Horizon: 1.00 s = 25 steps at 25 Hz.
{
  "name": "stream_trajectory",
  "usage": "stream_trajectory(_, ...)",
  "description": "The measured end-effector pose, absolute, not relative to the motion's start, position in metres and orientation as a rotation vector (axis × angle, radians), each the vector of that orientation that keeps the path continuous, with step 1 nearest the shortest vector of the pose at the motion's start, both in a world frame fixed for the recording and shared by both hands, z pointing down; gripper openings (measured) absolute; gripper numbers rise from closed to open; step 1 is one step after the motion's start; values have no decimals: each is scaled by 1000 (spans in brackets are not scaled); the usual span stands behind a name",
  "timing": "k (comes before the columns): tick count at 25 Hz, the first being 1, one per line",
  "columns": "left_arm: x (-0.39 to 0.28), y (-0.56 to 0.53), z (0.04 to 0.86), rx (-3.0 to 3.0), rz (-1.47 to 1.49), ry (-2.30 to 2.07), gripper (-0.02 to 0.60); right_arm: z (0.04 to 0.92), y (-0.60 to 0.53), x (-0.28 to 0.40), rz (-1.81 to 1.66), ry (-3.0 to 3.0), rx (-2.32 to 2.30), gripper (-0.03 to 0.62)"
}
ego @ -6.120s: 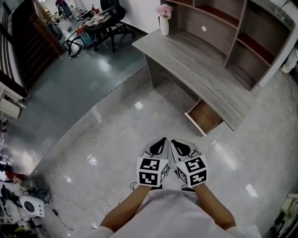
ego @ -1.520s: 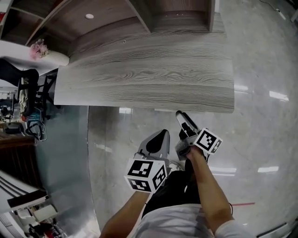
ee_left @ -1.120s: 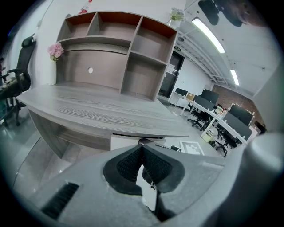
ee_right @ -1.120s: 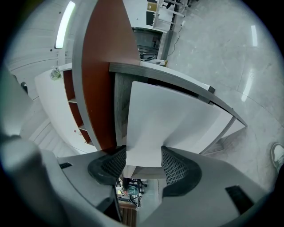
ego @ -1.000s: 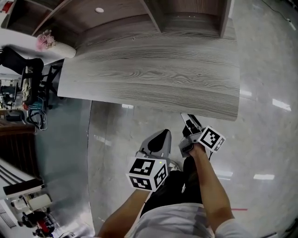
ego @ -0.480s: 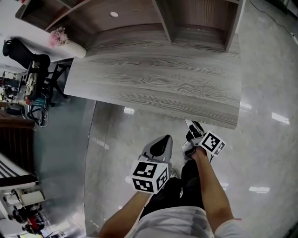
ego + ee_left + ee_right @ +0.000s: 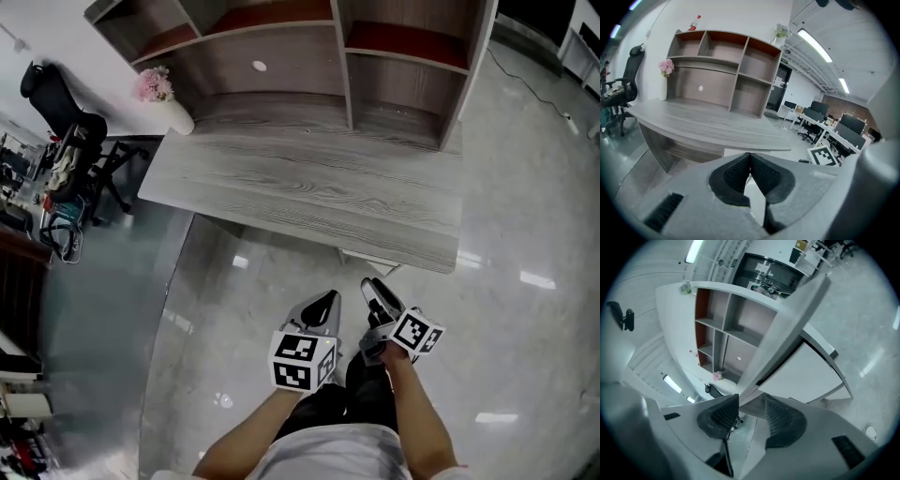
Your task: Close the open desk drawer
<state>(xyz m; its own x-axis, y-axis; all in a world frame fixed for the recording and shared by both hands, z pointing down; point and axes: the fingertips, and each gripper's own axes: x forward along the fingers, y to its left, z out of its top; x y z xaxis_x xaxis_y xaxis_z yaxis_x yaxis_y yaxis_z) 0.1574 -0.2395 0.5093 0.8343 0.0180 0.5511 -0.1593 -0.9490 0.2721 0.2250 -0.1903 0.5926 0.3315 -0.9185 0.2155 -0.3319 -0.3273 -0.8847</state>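
Observation:
The grey wood-grain desk (image 7: 309,187) stands in front of me. Only a thin white strip of the drawer front (image 7: 368,259) shows under its near right edge. In the left gripper view the drawer front (image 7: 740,152) is a pale panel below the desk top (image 7: 693,124). My left gripper (image 7: 322,305) (image 7: 750,157) is shut with nothing in it, over the floor short of the desk. To its right, my right gripper (image 7: 375,292) (image 7: 751,404) points at the drawer without touching it. Its jaws stand apart and are closing, with nothing between them.
A brown hutch (image 7: 309,56) with open shelves sits on the back of the desk. A white vase of pink flowers (image 7: 161,94) stands at its left end. Black office chairs (image 7: 66,122) stand at the far left. Glossy tiled floor (image 7: 525,309) surrounds me.
Both grippers have drawn back from the desk edge and risen. The right gripper has rolled and its jaws have narrowed. More of the hutch has come into the head view.

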Motion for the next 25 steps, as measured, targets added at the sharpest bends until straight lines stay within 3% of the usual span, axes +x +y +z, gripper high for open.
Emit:
stream_trajectory(6,125,-234,489,2746,789,-81,3,525,-187,186,-857,1264,-1990,98)
stream_trajectory(18,77,-205,434,2810,631,83,3,420,-171,100,-677,1520,-2450,2)
stream_trajectory(25,61,-196,417,2850,606,177,3,402,-169,78,-633,1550,-2601,2)
